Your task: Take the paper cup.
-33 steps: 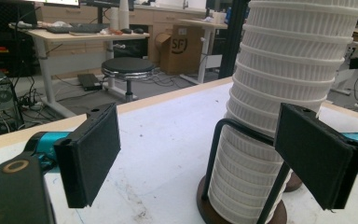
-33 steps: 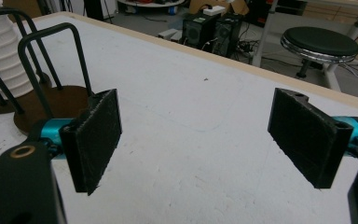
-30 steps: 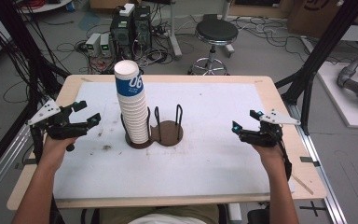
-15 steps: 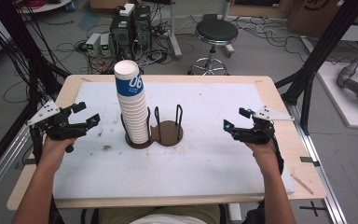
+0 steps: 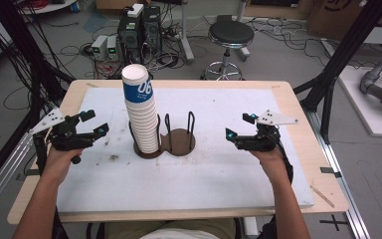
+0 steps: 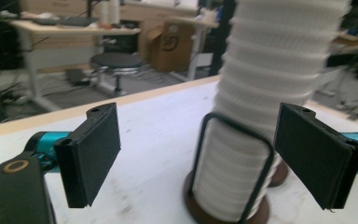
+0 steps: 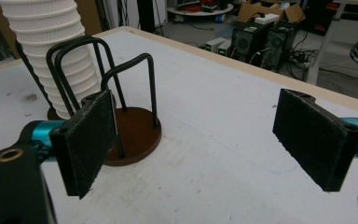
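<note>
A tall stack of white paper cups [image 5: 140,112], the top one with a blue band, stands in the left ring of a brown two-place wire holder [image 5: 178,142] at the table's middle. The holder's right place is empty. My left gripper [image 5: 93,123] hovers open to the left of the stack, jaws pointing at it; the cup stack [image 6: 256,116] rises between its jaws in the left gripper view. On the right, my right gripper [image 5: 239,126] is open with nothing in it, aimed at the holder [image 7: 130,135] and the cups [image 7: 51,51] beyond.
A white mat [image 5: 219,169] covers the wooden table [image 5: 298,104]. Behind the table stand computer towers [image 5: 139,27], a black stool [image 5: 228,40] and loose cables on the floor. Black frame posts [image 5: 338,64] rise at both sides.
My right gripper has moved left, toward the holder. The left gripper has barely shifted. The cups have not moved.
</note>
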A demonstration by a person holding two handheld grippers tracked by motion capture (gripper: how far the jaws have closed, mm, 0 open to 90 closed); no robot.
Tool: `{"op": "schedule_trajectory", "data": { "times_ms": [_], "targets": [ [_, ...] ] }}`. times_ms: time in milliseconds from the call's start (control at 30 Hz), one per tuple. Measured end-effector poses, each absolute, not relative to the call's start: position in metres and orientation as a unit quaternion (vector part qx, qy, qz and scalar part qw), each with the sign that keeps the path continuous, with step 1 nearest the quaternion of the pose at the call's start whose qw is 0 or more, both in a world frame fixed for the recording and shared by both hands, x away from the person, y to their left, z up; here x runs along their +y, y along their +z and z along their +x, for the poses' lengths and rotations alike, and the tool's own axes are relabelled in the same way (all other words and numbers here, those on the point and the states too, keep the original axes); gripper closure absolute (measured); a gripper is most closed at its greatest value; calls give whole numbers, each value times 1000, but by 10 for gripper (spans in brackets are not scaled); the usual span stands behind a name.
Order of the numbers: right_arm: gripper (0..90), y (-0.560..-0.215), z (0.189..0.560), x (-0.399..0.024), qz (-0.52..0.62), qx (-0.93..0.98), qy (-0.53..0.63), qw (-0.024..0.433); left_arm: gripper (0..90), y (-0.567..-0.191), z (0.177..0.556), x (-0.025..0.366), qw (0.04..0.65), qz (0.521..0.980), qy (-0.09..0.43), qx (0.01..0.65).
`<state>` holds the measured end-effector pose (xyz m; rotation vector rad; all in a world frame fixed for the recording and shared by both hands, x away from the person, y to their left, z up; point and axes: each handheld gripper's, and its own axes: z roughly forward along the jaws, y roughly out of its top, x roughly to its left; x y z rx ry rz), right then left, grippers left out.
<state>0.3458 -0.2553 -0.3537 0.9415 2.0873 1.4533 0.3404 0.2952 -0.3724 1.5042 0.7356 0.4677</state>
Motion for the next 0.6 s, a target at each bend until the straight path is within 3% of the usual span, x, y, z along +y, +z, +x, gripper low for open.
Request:
{"op": "schedule_trajectory", "data": {
  "times_ms": [600],
  "targets": [
    [142,-340,356,-239,306,766,540,168,147,-334,360,234,672,671,170,263]
  ]
}}
